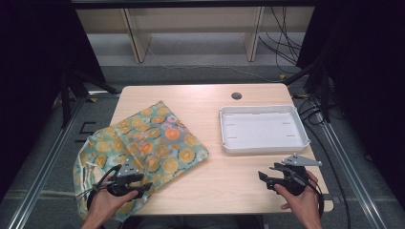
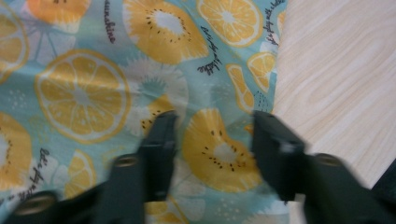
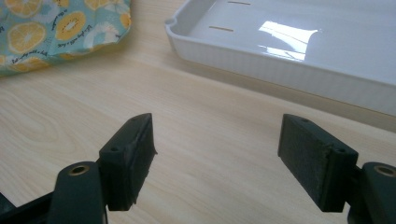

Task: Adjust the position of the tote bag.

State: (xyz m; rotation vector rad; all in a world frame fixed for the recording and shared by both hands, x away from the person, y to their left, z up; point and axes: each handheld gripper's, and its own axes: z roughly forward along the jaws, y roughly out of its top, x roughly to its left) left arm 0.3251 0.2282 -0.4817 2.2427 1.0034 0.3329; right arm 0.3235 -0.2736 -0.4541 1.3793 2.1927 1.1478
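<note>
- Left gripper view looks along the left tool point(image 2: 212, 135), whose black jaws stand partly apart over a teal cloth point(image 2: 116, 79) printed with orange slices; a fold of the cloth with one orange slice lies between the jaws, and whether the pads pinch it I cannot tell.
- High view puts this left tool point(image 1: 128, 180) at the near left corner of the surface point(image 1: 215, 181), resting on the near edge of the cloth point(image 1: 143, 143), with the left hand point(image 1: 102, 205) coming in from the bottom edge and gripping it from behind.
- The cloth lies spread over the left part of the surface, and its left side hangs off the edge.
- Right tool point(image 3: 217, 154) has its jaws spread wide with nothing between them, above bare light wood.
- In the high view the right tool point(image 1: 279, 176) sits near the front right edge, the right hand point(image 1: 301, 200) closed round its body, its jaws pointing left.
- A white tray point(image 1: 262, 129) stands on the far right part of the surface, just beyond the right tool.
- Around the surface run dark curtains, metal rails and loose cables on a grey floor.
</note>
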